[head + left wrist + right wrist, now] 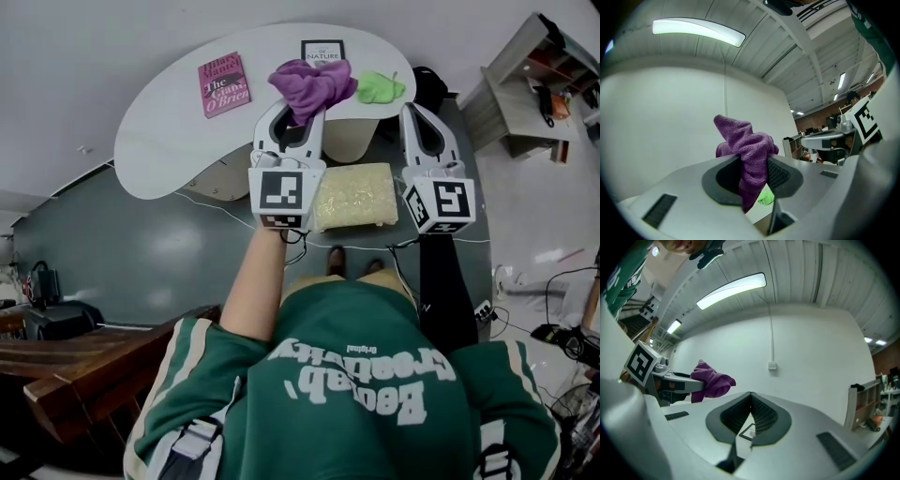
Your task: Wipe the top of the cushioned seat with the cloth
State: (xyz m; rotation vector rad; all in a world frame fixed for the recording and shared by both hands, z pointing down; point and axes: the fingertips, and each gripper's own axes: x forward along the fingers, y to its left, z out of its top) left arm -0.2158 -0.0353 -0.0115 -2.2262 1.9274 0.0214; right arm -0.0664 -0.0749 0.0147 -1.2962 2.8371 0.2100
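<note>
A crumpled purple cloth [312, 86] is pinched in my left gripper [302, 120], which is shut on it and held in the air over the white table's near edge. In the left gripper view the purple cloth [749, 157] bulges up between the jaws, and my left gripper [754, 174] points at the wall. The cushioned seat [355, 196], pale yellow and square, lies below and between both grippers. My right gripper [414, 112] is shut with nothing in it, held beside the left one. In the right gripper view my right gripper [751, 412] has its pads together, with the purple cloth [710, 381] at left.
A curved white table [169, 131] carries a pink book [223, 83], a framed card [322, 50] and a green cloth [381, 88]. A shelf unit [539, 84] stands at right. A wooden bench [89, 366] is at lower left. Cables [553, 328] trail on the floor.
</note>
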